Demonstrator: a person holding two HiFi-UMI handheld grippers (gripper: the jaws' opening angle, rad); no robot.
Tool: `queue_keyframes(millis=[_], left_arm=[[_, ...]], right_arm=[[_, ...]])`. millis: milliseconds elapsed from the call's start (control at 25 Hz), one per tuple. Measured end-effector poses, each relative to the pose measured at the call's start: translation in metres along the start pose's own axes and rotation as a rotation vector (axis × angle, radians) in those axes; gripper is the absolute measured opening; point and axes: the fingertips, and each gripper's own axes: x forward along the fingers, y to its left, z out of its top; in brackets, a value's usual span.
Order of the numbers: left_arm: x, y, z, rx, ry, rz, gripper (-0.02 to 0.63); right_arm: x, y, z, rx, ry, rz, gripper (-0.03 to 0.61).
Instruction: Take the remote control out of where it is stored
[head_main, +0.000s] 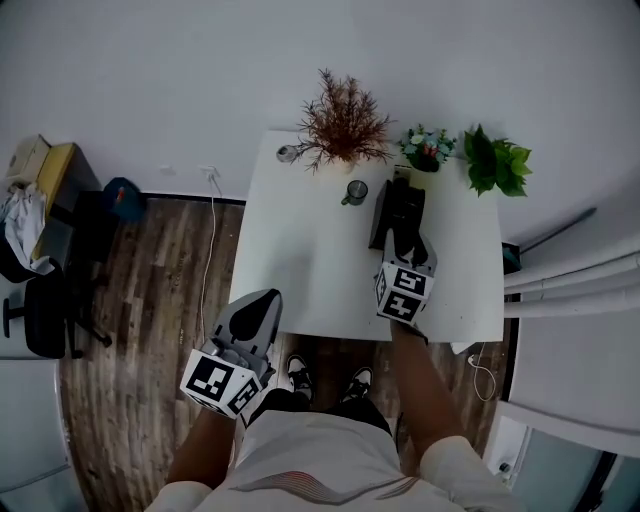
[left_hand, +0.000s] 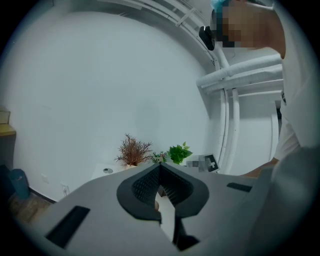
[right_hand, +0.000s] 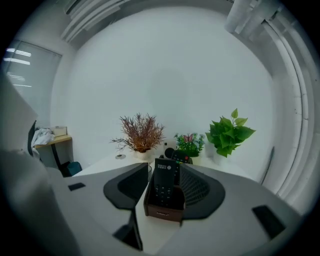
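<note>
A black remote control stands upright in a small brown holder on the white table. In the head view the holder shows as a dark block near the table's back right. My right gripper is open, and its jaws flank the holder and remote on both sides without pressing on them. From above, the right gripper reaches over the table's front right. My left gripper hangs off the table's front left edge; its jaws are shut with nothing in them.
Along the table's back edge stand a reddish dried plant, a dark mug, a small flower pot and a green plant. An office chair and a desk sit far left on the wooden floor.
</note>
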Motion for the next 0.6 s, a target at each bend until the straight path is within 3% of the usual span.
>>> queue_keyframes(millis=[280, 600], left_arm=[[-0.006, 0.032, -0.019, -0.033, 0.044, 0.023, 0.008], [-0.009, 0.044, -0.026, -0.048, 0.056, 0.028, 0.008]], right_arm=[[0.044, 0.001, -0.022, 0.036, 0.035, -0.119, 0.189], [0.051, -0.002, -0.024, 0.062, 0.041, -0.161, 0.184]])
